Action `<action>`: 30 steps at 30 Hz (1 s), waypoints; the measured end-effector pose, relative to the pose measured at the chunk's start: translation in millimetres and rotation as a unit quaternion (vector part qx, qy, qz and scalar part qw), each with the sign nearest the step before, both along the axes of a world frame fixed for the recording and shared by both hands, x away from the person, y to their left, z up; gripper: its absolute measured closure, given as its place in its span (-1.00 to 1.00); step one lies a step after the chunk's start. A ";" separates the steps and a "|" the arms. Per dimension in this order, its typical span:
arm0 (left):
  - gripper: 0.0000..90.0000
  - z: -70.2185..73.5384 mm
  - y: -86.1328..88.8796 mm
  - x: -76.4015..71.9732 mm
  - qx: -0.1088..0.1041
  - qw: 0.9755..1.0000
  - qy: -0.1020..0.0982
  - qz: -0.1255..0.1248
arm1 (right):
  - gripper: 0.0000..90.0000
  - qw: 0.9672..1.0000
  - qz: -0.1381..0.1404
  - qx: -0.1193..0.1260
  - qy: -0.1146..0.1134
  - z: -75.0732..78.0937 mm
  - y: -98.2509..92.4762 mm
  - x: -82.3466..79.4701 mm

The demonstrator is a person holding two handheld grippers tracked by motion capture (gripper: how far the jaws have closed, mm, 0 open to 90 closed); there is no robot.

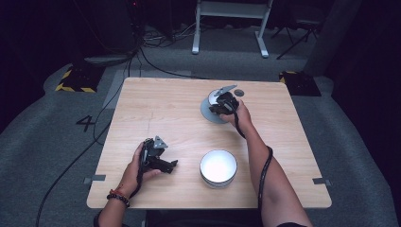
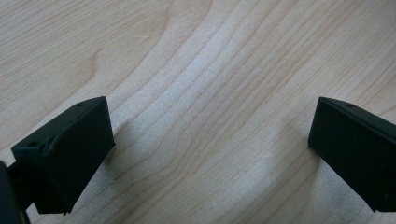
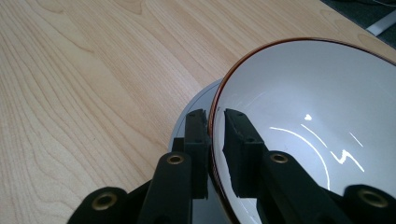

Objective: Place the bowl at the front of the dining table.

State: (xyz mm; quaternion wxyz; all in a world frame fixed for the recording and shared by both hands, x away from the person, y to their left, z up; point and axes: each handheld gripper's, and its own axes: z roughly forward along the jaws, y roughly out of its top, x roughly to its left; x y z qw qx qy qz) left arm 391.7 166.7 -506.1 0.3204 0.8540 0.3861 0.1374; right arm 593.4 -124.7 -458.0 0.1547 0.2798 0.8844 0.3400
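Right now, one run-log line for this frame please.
right gripper: shut on rim of white bowl | bowl: over grey plate | left gripper: open, empty, over bare table | second white bowl: untouched, near edge

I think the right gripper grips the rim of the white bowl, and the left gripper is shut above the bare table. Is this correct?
Not quite. The left gripper is open: the left gripper view shows its jaws wide apart over the bare table. The rest holds: the right gripper clamps the rim of the white bowl.
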 end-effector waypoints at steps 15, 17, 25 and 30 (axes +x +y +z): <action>-0.99 0.0 -0.1 -0.1 -0.001 1.000 0.001 0.000 | 0.77 1.000 0.000 0.006 -0.002 0.5 -0.9 -0.8; -0.99 0.0 -0.1 -0.1 -0.001 1.000 0.001 0.000 | 0.77 1.000 -0.002 0.006 -0.002 0.9 -0.8 -1.1; -0.99 0.0 0.0 0.0 0.000 1.000 0.000 0.000 | 0.75 1.000 -0.003 0.012 -0.003 0.7 -1.9 -1.0; -0.99 0.0 0.0 0.0 0.000 1.000 0.000 0.000 | 0.74 1.000 -0.001 0.012 -0.003 0.6 -2.6 -1.2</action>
